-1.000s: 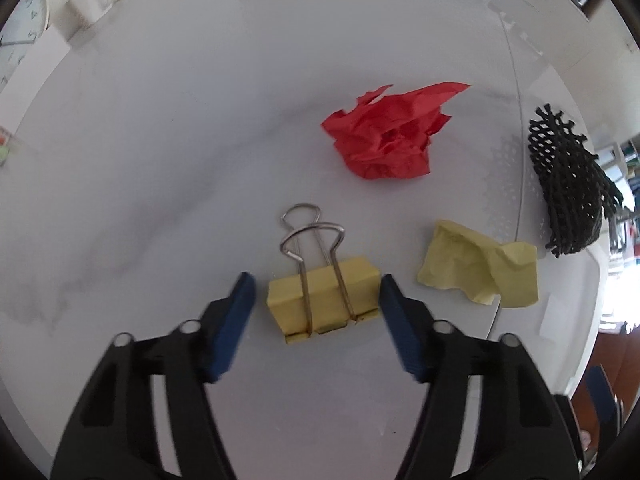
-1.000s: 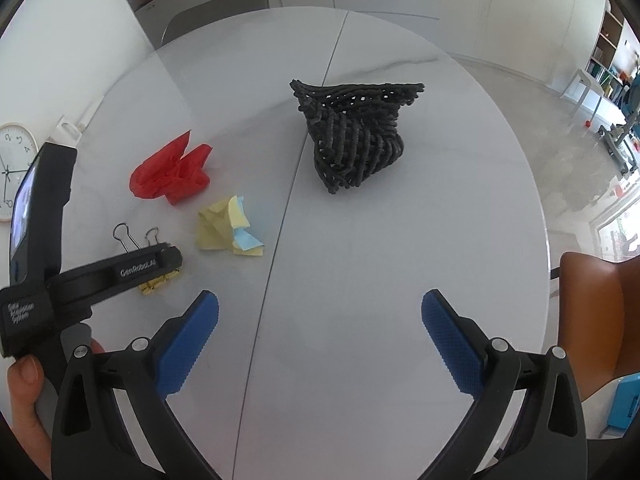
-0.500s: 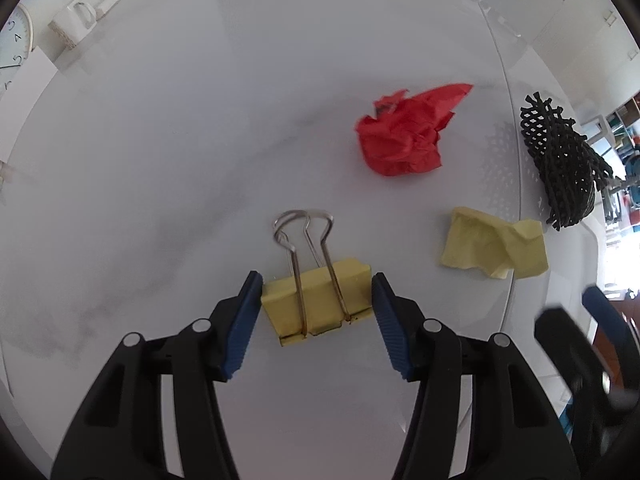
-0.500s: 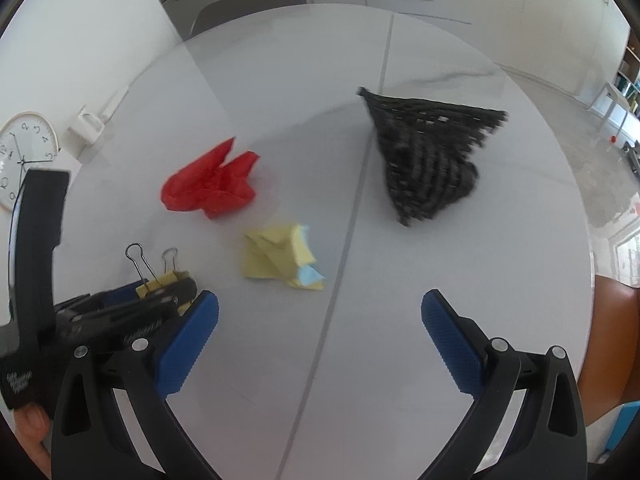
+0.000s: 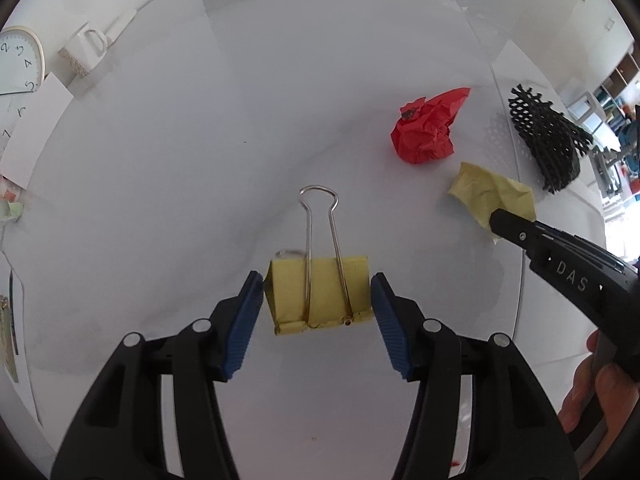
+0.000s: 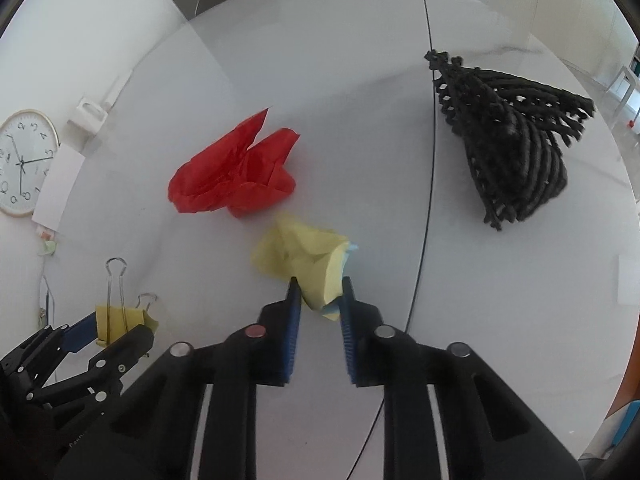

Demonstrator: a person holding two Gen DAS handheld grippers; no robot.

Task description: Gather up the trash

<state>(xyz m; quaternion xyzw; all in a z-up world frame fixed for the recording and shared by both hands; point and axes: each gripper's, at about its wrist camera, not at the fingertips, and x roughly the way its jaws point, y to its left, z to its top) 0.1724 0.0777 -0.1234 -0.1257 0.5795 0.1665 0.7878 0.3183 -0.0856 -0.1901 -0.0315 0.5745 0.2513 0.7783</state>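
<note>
My left gripper (image 5: 318, 300) has its jaws pressed against both sides of a yellow binder clip (image 5: 320, 294) with its wire handles pointing away; it also shows in the right wrist view (image 6: 116, 320). My right gripper (image 6: 319, 292) is shut on the near edge of a crumpled yellow paper (image 6: 304, 260), which lies on the white table (image 6: 360, 120). That paper also shows in the left wrist view (image 5: 492, 198). A crumpled red paper (image 6: 236, 180) lies just beyond it, also seen in the left wrist view (image 5: 428, 128).
A black mesh basket (image 6: 512, 152) lies tipped on its side at the table's right. A wall clock (image 6: 22, 162) and a white mug (image 5: 86, 46) stand at the left edge. A table seam (image 6: 430, 200) runs past the basket.
My left gripper has closed in on the binder clip. My right gripper has moved left and forward to the yellow paper and shut on it.
</note>
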